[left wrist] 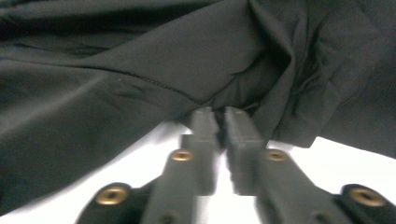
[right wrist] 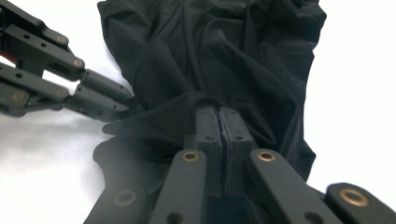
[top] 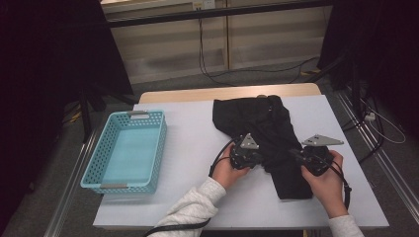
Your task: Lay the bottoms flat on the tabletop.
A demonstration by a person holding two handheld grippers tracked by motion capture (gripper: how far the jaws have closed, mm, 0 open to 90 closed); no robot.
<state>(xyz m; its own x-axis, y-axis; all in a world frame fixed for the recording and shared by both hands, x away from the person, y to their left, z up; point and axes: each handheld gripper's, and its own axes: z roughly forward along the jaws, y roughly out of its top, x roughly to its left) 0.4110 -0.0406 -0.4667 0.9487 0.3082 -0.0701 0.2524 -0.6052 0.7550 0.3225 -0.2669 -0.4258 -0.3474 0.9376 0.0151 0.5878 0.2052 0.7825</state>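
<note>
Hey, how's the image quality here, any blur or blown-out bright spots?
High view: dim, dark surroundings, fairly sharp. Left gripper view: soft, the gripper blurred, table blown out white. Right gripper view: sharper, black garment folds readable, table overexposed.

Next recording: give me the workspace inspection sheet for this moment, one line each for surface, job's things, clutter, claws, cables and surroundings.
Surface: white table top, wooden edge at the far side.
Job's things: black garment lying crumpled right of centre; empty turquoise basket at the left edge.
Clutter: nothing seen.
Claws: left claw closed on a fold of the garment; right claw closed on cloth at its near part; both meet the garment side by side.
Cables: a black cable trails from each claw toward the person; others run over the floor beyond.
Surroundings: dark drapes at both sides, pale wall panels behind, grey floor.
</note>
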